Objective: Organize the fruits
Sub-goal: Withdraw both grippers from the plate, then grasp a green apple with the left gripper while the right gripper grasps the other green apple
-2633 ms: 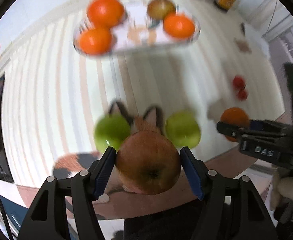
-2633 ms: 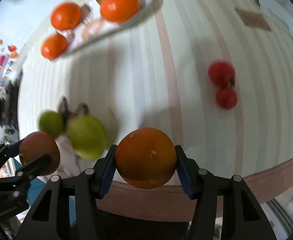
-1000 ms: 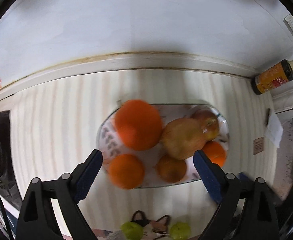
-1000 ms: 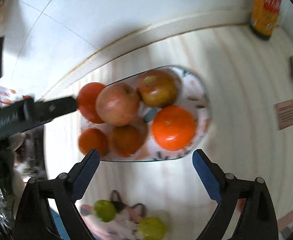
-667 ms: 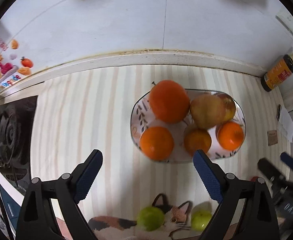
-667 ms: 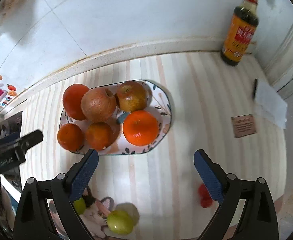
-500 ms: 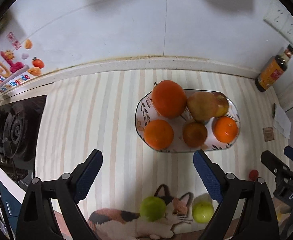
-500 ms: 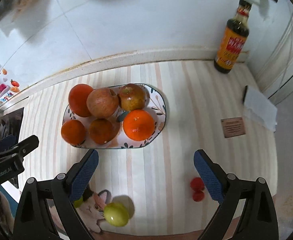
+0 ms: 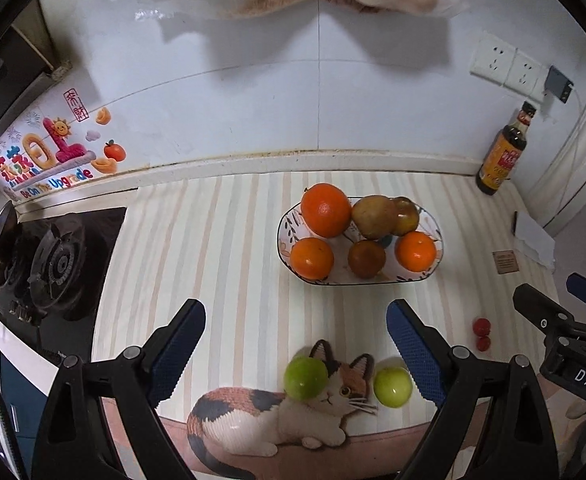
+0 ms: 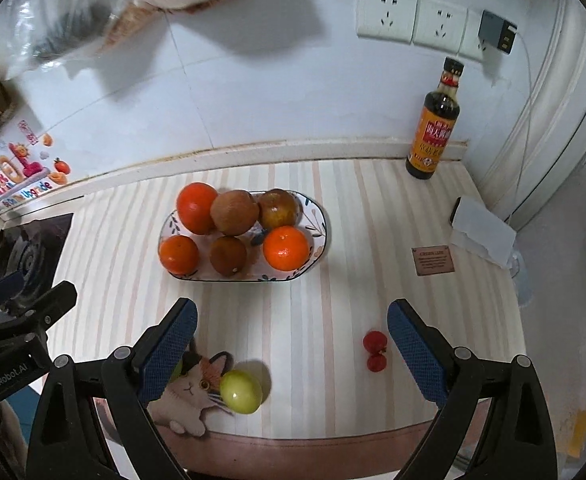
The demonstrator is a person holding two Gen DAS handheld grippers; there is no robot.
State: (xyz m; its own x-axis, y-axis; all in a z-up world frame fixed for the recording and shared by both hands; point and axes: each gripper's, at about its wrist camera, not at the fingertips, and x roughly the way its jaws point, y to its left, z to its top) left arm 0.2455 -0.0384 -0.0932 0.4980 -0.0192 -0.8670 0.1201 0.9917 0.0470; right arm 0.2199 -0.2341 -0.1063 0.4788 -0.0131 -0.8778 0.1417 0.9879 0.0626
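Observation:
An oval patterned plate on the striped counter holds several oranges and brownish apples. Two green apples lie near the front edge on a cat picture; one shows in the right wrist view. Two small red tomatoes lie to the right. My left gripper is open and empty, held high above the counter in front of the plate. My right gripper is open and empty too, beside it on the right.
A sauce bottle stands at the back right by the wall. A gas stove is on the left. A small brown card and white paper lie at the right.
Both grippers let go of their apple and orange onto the plate, opened, and have drawn back and up, so the plate looks smaller and the whole counter shows.

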